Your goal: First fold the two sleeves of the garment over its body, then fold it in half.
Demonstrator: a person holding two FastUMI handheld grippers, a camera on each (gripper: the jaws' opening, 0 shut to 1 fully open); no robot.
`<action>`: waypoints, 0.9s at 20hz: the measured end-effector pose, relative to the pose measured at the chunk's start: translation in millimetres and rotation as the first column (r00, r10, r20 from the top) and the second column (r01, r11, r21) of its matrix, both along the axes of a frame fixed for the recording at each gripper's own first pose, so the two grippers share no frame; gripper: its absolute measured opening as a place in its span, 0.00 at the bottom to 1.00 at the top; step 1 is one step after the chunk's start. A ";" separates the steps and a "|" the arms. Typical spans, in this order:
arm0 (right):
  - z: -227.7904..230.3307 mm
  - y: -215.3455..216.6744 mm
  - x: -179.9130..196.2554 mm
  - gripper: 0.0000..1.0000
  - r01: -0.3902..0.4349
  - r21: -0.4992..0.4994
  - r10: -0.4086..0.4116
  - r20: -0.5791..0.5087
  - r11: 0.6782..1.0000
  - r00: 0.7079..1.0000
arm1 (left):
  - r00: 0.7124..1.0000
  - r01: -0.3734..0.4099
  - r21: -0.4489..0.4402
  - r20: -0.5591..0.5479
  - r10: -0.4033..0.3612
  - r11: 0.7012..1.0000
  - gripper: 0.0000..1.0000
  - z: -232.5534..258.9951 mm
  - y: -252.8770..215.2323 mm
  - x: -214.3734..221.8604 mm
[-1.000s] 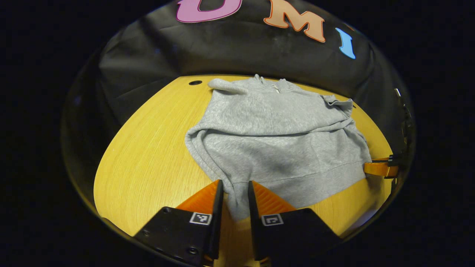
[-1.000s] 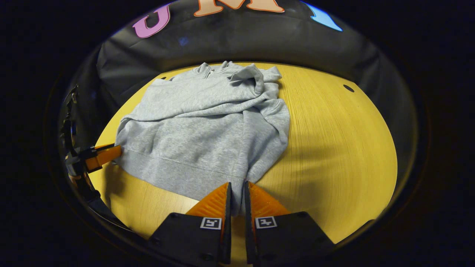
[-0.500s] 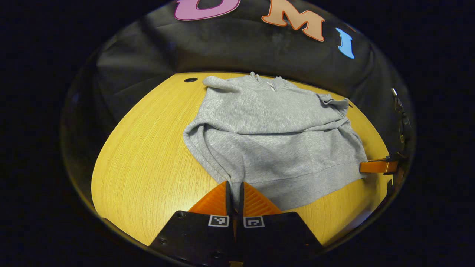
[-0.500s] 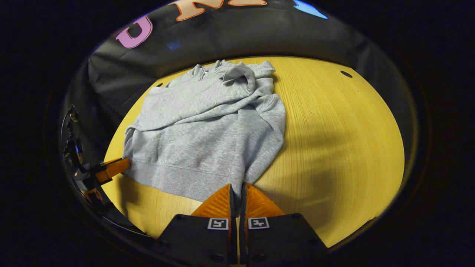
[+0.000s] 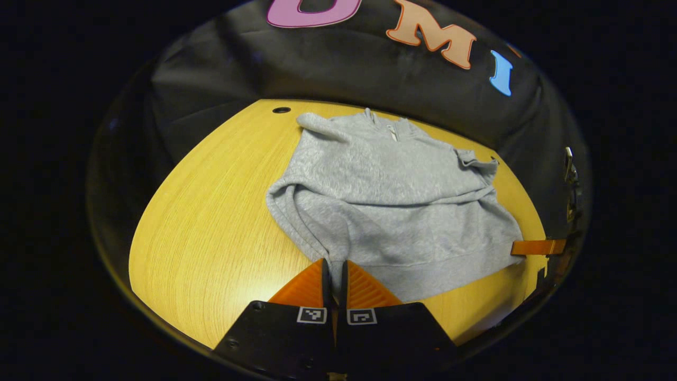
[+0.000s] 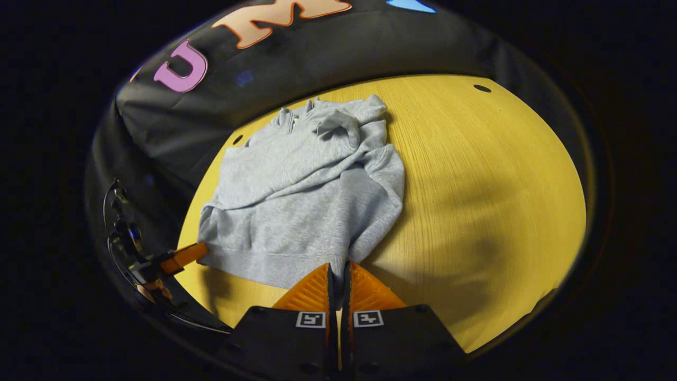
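The table (image 5: 211, 222) carries the hoodie (image 5: 391, 206), lying flat with both sleeves already crossed over its body, collar toward the far wall and hem toward the grippers. Its long axis runs straight ahead from the fingers. The left gripper (image 5: 334, 270) is clamped on the hem's left corner, and the right gripper (image 6: 338, 275) pinches the right corner. Folding in half likely means carrying both corners forward to the collar (image 5: 389, 124).
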State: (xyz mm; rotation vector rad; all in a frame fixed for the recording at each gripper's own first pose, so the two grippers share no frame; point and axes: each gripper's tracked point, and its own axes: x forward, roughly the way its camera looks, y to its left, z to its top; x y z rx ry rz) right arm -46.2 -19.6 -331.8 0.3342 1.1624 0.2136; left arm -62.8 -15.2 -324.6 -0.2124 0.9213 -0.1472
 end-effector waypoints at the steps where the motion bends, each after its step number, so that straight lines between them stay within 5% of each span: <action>1: 7.7 -0.3 4.8 0.05 0.012 0.016 -0.012 0.010 1.000 1.000 | 1.000 -0.001 -0.006 0.009 0.001 1.000 0.00 6.7 0.0 3.5; 10: 51.2 8.7 48.1 0.05 0.086 0.148 -0.095 0.055 0.985 0.994 | 0.996 -0.016 -0.075 0.087 0.023 0.997 0.00 55.7 0.6 43.7; 18: 78.4 13.2 103.3 0.05 0.210 0.274 -0.230 0.042 0.938 0.972 | 0.994 -0.038 -0.136 0.098 0.051 0.990 0.00 70.1 10.9 90.2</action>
